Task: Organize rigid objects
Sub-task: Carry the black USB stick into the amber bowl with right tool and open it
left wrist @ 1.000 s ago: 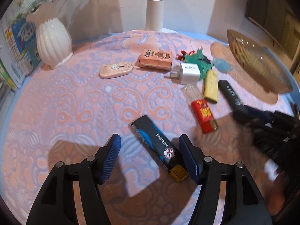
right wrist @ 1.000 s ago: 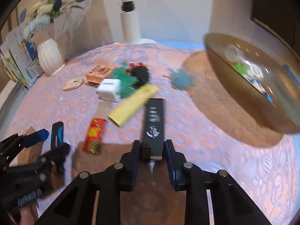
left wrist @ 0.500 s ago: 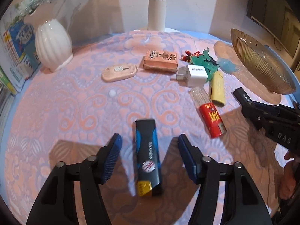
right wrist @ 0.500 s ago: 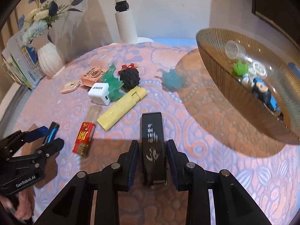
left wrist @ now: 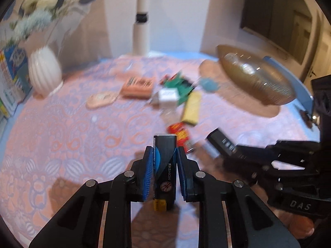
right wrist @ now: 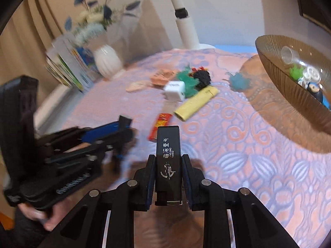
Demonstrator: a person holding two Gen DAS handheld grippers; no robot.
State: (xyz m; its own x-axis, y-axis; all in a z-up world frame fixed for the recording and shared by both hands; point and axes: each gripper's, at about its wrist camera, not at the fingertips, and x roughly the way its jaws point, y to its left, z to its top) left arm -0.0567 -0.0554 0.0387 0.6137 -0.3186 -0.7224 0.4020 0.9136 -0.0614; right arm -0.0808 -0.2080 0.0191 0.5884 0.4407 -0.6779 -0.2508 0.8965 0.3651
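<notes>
Left gripper [left wrist: 164, 166]: I have its jaws clamped on the blue-and-black lighter [left wrist: 164, 168]; both blue pads [left wrist: 149, 173] press its long sides; the lighter points away from me, its yellow end nearest the camera, its far end sticking out past the fingertips; it looks lifted off the cloth, though I cannot be sure through the blur.

Right gripper [right wrist: 168, 170]: its jaws are closing in on the black lighter [right wrist: 168, 161] with white lettering; the lighter sits lengthwise between the pads, which already press its sides; its far end reaches beyond the fingertips, above the cloth.

Table [right wrist: 238, 144]: round, under a pink and lilac patterned cloth.

Left edge: white ribbed vase [left wrist: 44, 73] with flowers; books [right wrist: 68, 70] just beside it.

Middle: red lighter [right wrist: 160, 125], yellow lighter [right wrist: 196, 103], white charger cube [right wrist: 175, 91], green and black toys [right wrist: 195, 78], orange box [left wrist: 137, 86], pale oval piece [left wrist: 101, 100], all lying loose, near one another.

Right edge: amber ribbed glass bowl [right wrist: 289, 88], small items inside it; a teal toy [right wrist: 239, 81] on the cloth between the bowl and the middle cluster.

Far edge: white pole [right wrist: 186, 26] on a round base.
</notes>
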